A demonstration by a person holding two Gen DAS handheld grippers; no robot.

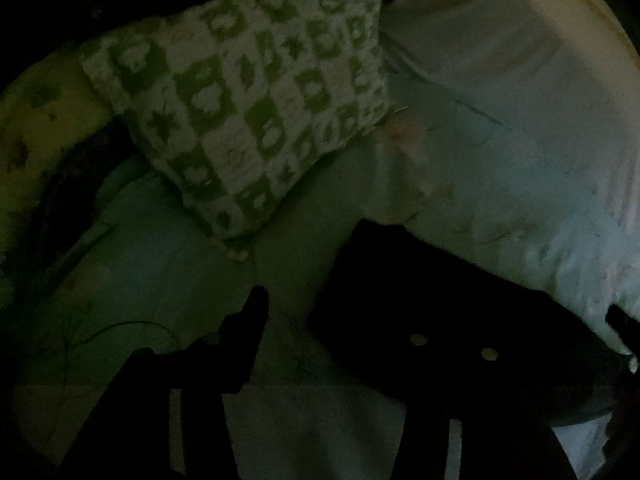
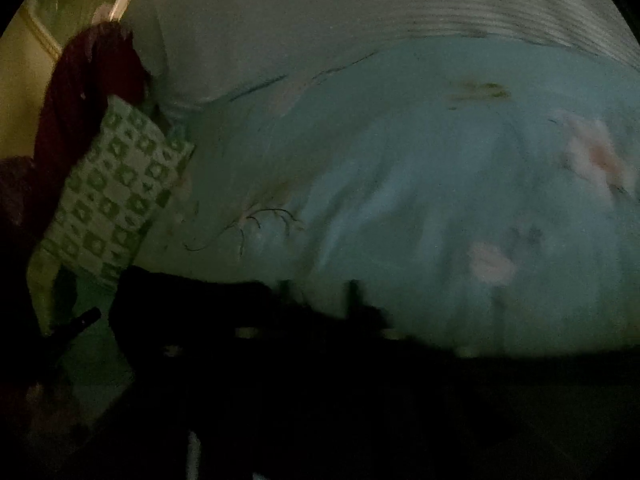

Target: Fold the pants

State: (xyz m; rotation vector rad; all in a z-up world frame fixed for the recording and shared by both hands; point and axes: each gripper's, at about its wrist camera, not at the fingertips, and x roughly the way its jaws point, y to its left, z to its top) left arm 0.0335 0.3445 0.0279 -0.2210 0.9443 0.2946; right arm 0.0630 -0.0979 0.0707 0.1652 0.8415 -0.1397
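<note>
The scene is very dark. The black pants [image 1: 400,280] lie as a flat dark bundle on the pale blue bedsheet [image 1: 160,264]. My left gripper [image 1: 340,328] stands open over the bundle's near left edge. Its left finger [image 1: 248,320] stands clear over the sheet, and its right finger merges with the black cloth, so I cannot tell whether it touches. In the right wrist view the pants [image 2: 192,304] lie at the lower left. My right gripper [image 2: 360,320] is a blurred black shape to their right over the sheet [image 2: 400,200]; its jaws cannot be made out.
A green-and-white patterned pillow [image 1: 248,108] lies beyond the pants, also seen in the right wrist view [image 2: 108,200]. A white pillow or duvet [image 1: 500,80] is at the back right. A dark red cloth [image 2: 88,92] hangs at the left by the wall.
</note>
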